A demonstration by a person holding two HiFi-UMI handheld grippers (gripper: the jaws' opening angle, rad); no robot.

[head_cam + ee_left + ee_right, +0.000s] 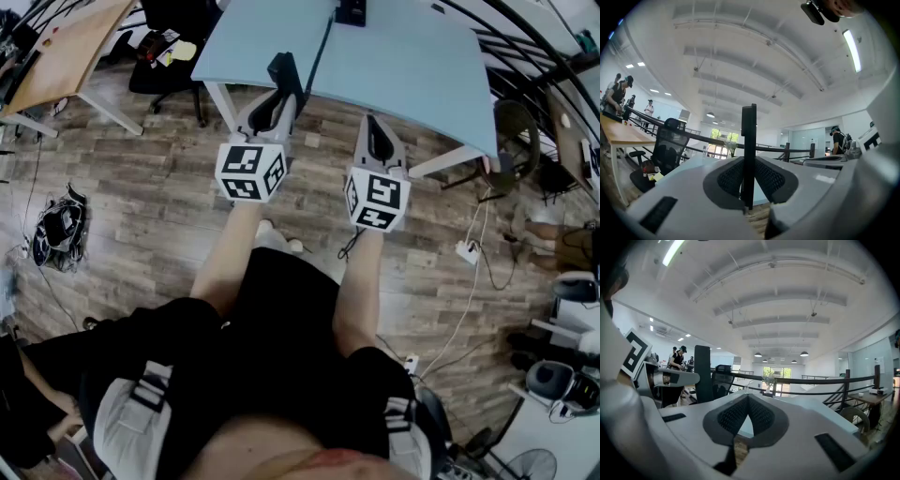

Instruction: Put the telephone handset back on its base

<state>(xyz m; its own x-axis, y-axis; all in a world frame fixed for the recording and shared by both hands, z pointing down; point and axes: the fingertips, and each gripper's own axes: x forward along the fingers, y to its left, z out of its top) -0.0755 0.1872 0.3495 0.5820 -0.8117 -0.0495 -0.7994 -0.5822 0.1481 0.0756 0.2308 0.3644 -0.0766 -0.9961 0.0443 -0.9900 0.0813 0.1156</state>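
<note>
My left gripper point(281, 101) is shut on a flat black handset point(284, 73), which stands upright out of the jaws above the near edge of the light blue table point(412, 66). In the left gripper view the handset point(749, 154) shows edge-on as a thin dark bar clamped between the ribbed pads point(731, 178). My right gripper point(376, 124) hovers beside it to the right, shut, with nothing in it; its tips meet in the right gripper view point(748, 397). A black unit point(351, 11) sits at the table's far edge, cut off by the frame.
A wooden desk point(66, 47) and a black office chair point(169, 56) stand at the far left. Cables and a white power strip point(466, 251) lie on the wood floor to the right, a dark bundle point(56, 230) to the left. People stand far off point(618, 93).
</note>
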